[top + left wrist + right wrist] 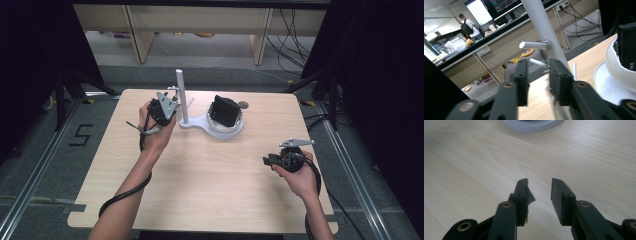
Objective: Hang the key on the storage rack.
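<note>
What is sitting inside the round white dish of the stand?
A black boxy object stands in the white dish, tilted, rising above its rim. Its lower part is hidden by the dish wall, so whatever lies beneath it cannot be seen.

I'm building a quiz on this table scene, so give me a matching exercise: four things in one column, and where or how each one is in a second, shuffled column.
Things:
1. left claw
2. right claw
3. black object
4. white post

Places or states:
A. sits in the round white holder
B. stands upright on the white base
C. open, right beside the post
D. open, over bare wood at the table's right side

Pairs: 1-C, 2-D, 3-A, 4-B
</note>
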`<act>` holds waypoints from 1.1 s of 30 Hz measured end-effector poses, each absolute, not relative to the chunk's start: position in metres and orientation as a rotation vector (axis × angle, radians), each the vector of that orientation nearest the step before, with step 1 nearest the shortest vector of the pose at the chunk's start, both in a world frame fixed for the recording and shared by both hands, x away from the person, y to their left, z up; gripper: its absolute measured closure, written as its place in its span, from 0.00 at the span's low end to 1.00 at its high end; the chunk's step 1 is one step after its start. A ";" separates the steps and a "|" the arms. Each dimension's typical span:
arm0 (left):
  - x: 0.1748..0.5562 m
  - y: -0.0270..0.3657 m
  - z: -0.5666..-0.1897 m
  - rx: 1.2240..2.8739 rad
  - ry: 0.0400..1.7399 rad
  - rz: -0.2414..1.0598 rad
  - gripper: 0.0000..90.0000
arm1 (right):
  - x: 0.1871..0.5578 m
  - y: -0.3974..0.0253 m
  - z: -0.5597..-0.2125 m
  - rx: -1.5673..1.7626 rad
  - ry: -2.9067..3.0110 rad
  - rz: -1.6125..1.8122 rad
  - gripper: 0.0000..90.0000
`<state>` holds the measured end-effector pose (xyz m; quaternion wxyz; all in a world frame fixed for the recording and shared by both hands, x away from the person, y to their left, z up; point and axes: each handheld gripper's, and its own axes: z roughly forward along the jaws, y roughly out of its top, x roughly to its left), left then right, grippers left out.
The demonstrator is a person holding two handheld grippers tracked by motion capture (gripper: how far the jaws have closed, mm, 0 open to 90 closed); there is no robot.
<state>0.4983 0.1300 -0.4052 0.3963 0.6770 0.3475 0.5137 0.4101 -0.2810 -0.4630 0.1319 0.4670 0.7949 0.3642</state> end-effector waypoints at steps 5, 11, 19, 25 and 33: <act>0.492 0.138 -0.405 1.695 0.919 1.192 0.64 | 0.412 -0.282 -0.464 1.316 2.302 1.068 0.75; 0.482 0.155 -0.408 1.694 0.970 1.038 0.54 | 0.411 -0.282 -0.463 1.336 2.299 1.071 0.74; 0.461 0.185 -0.422 1.692 1.041 0.921 0.47 | 0.411 -0.282 -0.463 1.360 2.299 1.067 0.72; 0.443 0.205 -0.438 1.676 1.070 0.908 0.47 | 0.411 -0.280 -0.465 1.364 2.303 1.063 0.71; 0.412 0.230 -0.467 1.701 1.149 0.887 0.45 | 0.410 -0.282 -0.465 1.372 2.290 1.054 0.70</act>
